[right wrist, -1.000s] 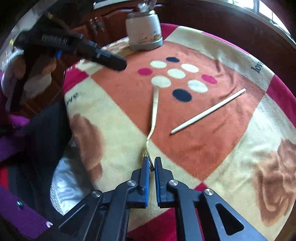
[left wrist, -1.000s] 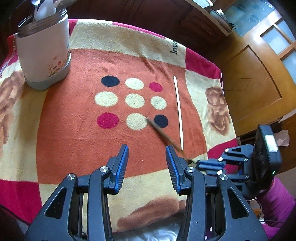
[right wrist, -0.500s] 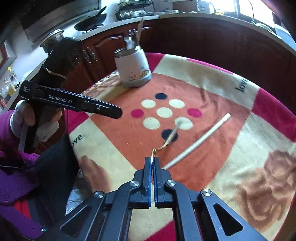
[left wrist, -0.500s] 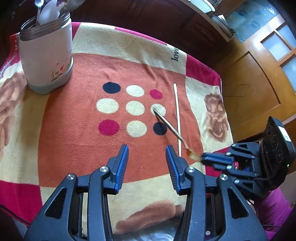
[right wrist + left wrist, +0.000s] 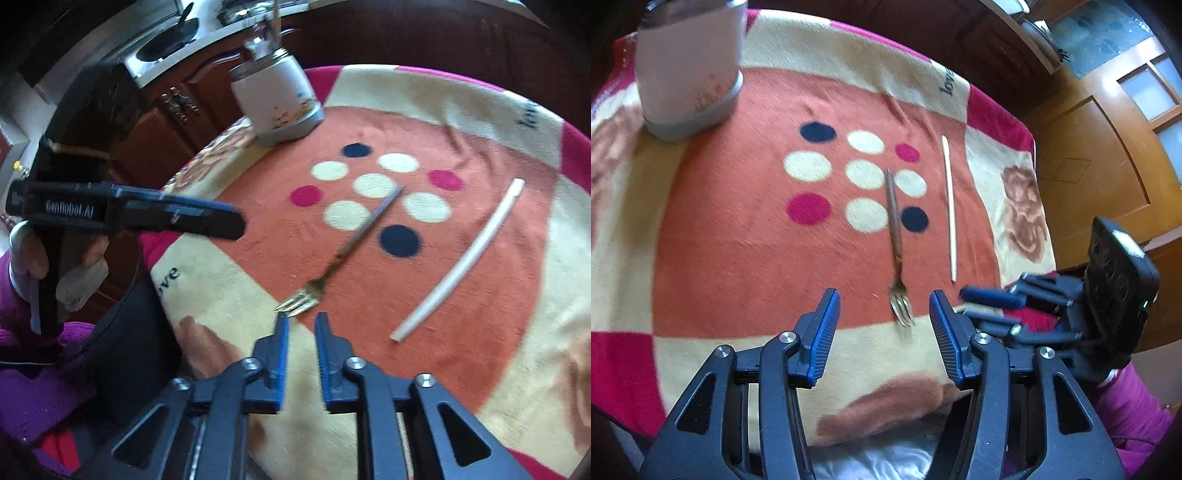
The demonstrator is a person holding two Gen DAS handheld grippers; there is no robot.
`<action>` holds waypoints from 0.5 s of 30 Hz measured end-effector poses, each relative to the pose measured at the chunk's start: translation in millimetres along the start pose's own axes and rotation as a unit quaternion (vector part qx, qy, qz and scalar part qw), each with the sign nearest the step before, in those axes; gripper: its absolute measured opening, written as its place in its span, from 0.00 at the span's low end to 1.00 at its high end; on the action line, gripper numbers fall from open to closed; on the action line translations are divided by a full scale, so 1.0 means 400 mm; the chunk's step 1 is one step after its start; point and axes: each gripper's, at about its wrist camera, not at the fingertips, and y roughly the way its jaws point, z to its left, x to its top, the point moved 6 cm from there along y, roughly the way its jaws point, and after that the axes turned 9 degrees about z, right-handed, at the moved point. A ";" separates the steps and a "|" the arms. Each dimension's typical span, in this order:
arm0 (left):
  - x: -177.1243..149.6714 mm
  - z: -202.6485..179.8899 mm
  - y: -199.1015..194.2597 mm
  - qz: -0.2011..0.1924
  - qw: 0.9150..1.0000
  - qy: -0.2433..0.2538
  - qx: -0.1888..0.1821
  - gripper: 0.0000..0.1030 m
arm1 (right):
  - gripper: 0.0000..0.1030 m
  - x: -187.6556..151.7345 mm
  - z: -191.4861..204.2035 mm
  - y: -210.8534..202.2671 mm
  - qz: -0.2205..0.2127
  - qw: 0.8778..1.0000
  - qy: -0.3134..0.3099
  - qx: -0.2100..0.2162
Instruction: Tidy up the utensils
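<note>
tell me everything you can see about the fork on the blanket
The fork is slim and looks like brass-toned metal, with a darker straight handle and short prongs. It lies flat on the orange part of the blanket, free of both claws. Its handle runs up among the dots, ending between cream ones; its prongs point toward the cream border, just ahead of the right claw, which is open and not touching it. A white stick lies apart, alongside it.

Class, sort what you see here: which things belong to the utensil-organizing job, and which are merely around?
Job: fork; white chopstick; utensil holder; left gripper; right gripper.
Merely around: patterned blanket; wooden door; stove.
</note>
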 end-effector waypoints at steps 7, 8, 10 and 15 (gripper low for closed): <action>-0.028 -0.058 0.086 0.044 0.999 0.013 0.011 0.48 | 0.19 -0.015 -0.080 -0.069 -0.023 0.999 0.035 -0.018; -0.030 -0.062 0.096 0.047 0.999 0.009 0.016 0.48 | 0.19 -0.014 -0.086 -0.074 -0.027 0.999 0.038 -0.018; -0.029 -0.058 0.112 0.053 0.998 -0.008 0.016 0.48 | 0.19 -0.010 -0.097 -0.083 -0.037 0.998 0.043 -0.019; -0.018 -0.048 0.128 0.056 0.997 -0.043 0.018 0.48 | 0.19 0.000 -0.120 -0.101 -0.051 0.997 0.055 -0.018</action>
